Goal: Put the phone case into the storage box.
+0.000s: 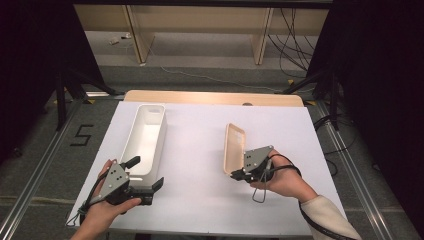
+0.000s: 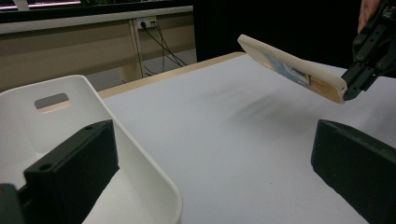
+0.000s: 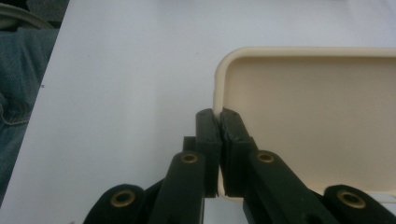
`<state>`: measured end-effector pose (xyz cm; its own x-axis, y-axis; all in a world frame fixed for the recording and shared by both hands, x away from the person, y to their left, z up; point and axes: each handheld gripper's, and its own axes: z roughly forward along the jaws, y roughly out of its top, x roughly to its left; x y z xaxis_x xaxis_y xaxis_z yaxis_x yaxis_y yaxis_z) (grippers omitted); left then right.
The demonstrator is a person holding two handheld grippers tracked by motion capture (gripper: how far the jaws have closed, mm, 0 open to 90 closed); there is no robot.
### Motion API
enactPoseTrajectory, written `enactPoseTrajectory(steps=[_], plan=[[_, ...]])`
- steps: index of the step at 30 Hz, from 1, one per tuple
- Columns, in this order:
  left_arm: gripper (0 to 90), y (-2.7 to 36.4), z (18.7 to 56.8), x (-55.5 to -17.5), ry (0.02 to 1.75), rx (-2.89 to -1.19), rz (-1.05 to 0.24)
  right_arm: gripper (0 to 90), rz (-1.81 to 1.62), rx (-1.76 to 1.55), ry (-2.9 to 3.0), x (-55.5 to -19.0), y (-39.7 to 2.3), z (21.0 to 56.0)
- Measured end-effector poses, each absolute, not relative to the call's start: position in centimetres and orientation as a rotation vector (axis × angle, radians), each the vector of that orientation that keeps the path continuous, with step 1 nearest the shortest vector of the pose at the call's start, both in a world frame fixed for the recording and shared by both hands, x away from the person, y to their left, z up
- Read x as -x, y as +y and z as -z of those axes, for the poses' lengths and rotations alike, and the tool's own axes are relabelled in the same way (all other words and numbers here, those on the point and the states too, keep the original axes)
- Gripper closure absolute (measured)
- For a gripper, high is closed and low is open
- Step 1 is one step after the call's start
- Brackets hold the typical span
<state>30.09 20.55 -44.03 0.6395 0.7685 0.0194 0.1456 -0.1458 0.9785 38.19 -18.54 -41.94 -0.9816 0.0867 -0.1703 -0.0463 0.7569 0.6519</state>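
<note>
White sheet covers the worktop (image 1: 200,200), wood edge at the top, dark room and cables behind. My right tool (image 1: 239,174) sits right of centre in the high view, clamped on the near rim of the beige lid (image 1: 234,145); the right gripper view has both black jaws pinched together on that rim, hollow side of the lid facing the camera. Lid is held tilted, off the sheet — in the left gripper view it hangs at upper right with a shadow under it. White bin (image 1: 145,140) lies lengthwise at left centre of the high view, open top, handle slot at its far end. My left tool (image 1: 145,175) is at lower left, jaws spread apart with nothing between them, one jaw inside the bin's near end and the other outside over the sheet, straddling the near right wall; not pressing on it as far as I can tell. Step in hand, I judge: bring the lid over and seat it on the bin. To do it well, I'd close the left tool on the bin wall first so it can't slide, then carry the lid leftward in frame, roll it hollow side down, line its long axis with the bin, land the far end first and lower the rest. Grip is only on an edge, so the lid may pivot. Right hand (image 1: 285,182) is wrist-in from lower right, tool pointing left; left hand (image 1: 102,210) comes up from the bottom edge, tool pointing right and up.
</note>
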Motion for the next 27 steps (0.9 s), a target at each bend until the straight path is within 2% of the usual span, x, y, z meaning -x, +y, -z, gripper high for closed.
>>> enactPoseTrajectory(steps=[27], plan=[[0.9,20.47,43.79,-30.23,0.766,-1.671,-0.661,88.3,-1.239,-0.064,2.689,-37.73,-18.04,42.18]])
